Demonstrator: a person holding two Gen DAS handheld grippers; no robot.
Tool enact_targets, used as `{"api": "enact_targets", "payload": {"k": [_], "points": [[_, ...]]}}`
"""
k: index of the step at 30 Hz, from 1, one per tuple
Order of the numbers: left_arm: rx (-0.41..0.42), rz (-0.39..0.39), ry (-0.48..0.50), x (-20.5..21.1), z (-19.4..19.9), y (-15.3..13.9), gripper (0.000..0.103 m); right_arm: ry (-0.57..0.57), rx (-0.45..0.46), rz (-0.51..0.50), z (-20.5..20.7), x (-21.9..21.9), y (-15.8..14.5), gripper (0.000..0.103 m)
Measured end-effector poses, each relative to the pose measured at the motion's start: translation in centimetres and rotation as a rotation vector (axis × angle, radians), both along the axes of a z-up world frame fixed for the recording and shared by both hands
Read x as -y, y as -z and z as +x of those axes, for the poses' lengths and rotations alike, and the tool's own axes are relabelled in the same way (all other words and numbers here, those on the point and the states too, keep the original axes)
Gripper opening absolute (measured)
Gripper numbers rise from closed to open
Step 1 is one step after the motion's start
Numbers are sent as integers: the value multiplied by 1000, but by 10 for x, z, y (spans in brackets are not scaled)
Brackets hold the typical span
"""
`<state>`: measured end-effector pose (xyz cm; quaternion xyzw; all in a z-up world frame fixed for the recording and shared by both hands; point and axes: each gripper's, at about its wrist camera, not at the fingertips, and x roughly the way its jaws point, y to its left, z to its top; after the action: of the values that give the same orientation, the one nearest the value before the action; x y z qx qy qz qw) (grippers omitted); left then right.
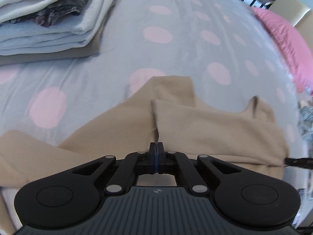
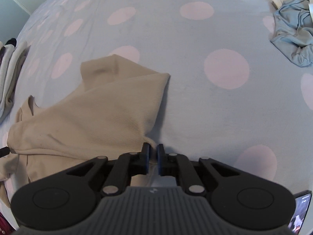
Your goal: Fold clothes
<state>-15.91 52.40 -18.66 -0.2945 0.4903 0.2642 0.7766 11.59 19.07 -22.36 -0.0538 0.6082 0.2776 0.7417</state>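
A beige ribbed garment (image 1: pixel 205 125) lies partly folded on the blue bedsheet with pink dots (image 1: pixel 176 39). My left gripper (image 1: pixel 156 146) is shut on a fold of its near edge. In the right wrist view the same garment (image 2: pixel 88 117) spreads to the left. My right gripper (image 2: pixel 153 148) has its jaws nearly closed, with a narrow gap, pinching the garment's hem at its right corner. The tip of the other gripper (image 2: pixel 4 151) shows at the garment's left edge.
A stack of folded clothes (image 1: pixel 49 19) sits at the far left of the bed. A pink pillow (image 1: pixel 283 37) lies at the right. A crumpled light blue garment (image 2: pixel 293 31) lies at the far right. A phone (image 2: pixel 299 213) sits at the near right.
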Motion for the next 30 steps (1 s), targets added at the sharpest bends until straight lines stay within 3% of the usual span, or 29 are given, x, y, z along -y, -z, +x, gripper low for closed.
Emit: {"api": "enact_targets", "payload": {"k": [4, 6, 7, 8, 9, 10, 13, 16, 22, 30], "points": [[-42, -24, -2, -1, -4, 11, 0, -20, -9, -21, 0, -4, 4, 10], [-35, -11, 3, -1, -7, 5, 0, -26, 8, -46, 0, -5, 0, 15], [-30, -1, 0, -2, -10, 0, 0, -31, 28, -61, -1, -6, -3, 28], [-25, 13, -8, -2, -13, -5, 0, -38, 58, -76, -3, -6, -8, 32], [-19, 21, -19, -4, -18, -10, 5, -51, 83, -82, -5, -6, -13, 32], [-14, 25, -32, -7, -23, -15, 18, -66, 99, -77, -7, -7, -17, 33], [-5, 49, -82, -17, -42, -28, 39, -101, 115, -49, -14, -8, -27, 43], [-9, 77, -141, -27, -67, -43, 40, -148, 129, -38, -24, -9, -35, 50], [-9, 112, -301, -43, -133, -63, 42, -236, 218, -76, -47, -5, -46, 51], [-76, 111, -477, -53, -215, -48, 42, -255, 246, -57, -70, 3, -52, 51]]}}
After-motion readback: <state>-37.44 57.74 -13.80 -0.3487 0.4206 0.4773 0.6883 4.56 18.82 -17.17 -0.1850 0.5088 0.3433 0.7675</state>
